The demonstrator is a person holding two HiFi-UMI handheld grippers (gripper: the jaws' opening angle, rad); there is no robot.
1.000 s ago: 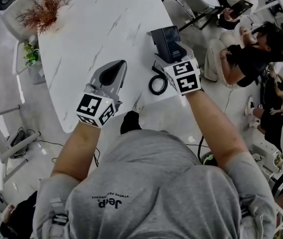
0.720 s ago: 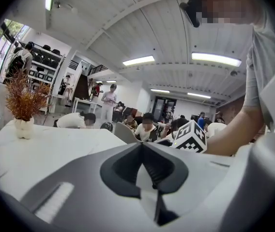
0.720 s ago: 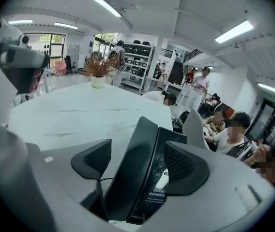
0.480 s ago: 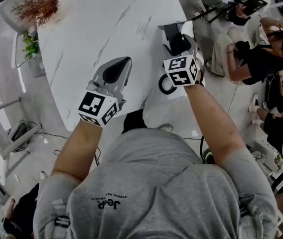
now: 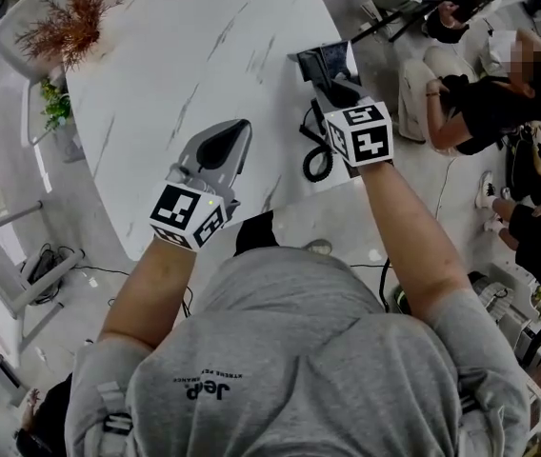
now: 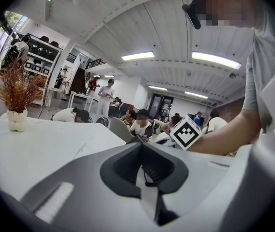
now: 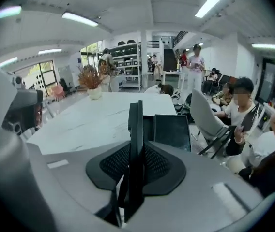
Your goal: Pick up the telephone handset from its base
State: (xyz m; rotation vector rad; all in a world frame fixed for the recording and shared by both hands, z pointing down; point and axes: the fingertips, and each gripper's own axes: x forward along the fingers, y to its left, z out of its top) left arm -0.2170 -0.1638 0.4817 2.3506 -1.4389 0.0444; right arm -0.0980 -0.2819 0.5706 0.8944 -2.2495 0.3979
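The right tool (image 7: 136, 158) has its jaws closing on the telephone handset (image 7: 136, 122), pads pinching its sides. The base (image 7: 172, 131) lies just beyond it. The left tool (image 5: 235, 129) is pressed together, empty.

Mid & far table (image 5: 175, 55) is bare, so there's wide room to pass there. Far-left corner is blocked by a dried plant (image 5: 66, 17). Right edge is crowded: phone base (image 5: 320, 63), handset (image 7: 136, 124) between the closing jaws of the right gripper (image 5: 335, 91), and a coiled cord (image 5: 316, 160) at the near edge just beside. Left gripper (image 5: 237, 127) hangs over the near-left part, well apart from the phone. Past the right edge, seated people (image 5: 470, 103) are near the table.
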